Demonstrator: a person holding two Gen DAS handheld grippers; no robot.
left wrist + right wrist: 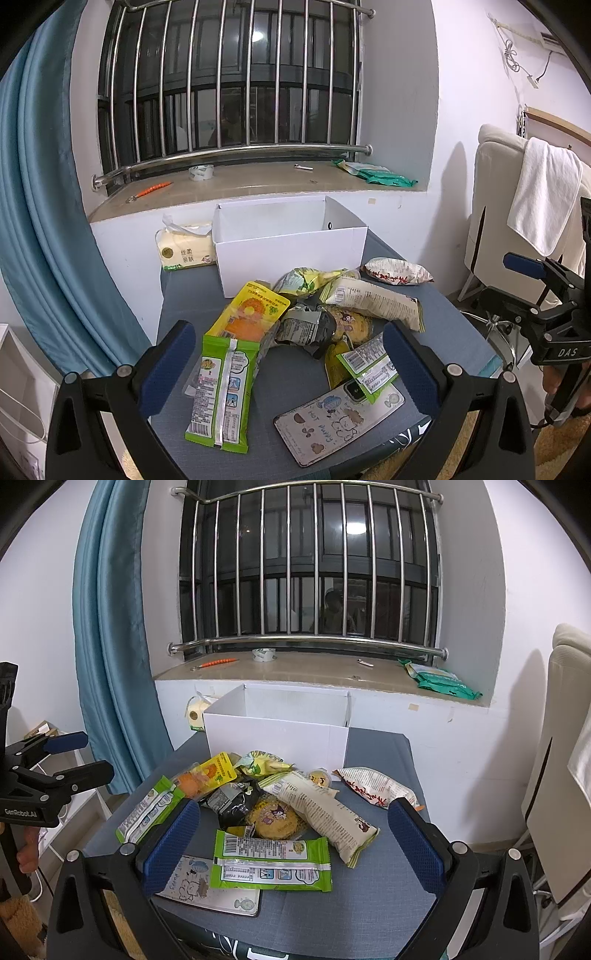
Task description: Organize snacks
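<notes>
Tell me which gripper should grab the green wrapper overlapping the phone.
Right, probably: the green plastic snack wrapper lies directly between the right gripper's open jaws; the left gripper sits further off.

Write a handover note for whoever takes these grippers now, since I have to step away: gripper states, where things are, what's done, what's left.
Left gripper: open, empty, above the near snacks.
Right gripper: open, empty, likewise.
Snack pile: loose on the grey table, in front of the white box.
Phone: under a green packet at the near edge.
Done: no snack visibly boxed.
Left: all snacks.
</notes>
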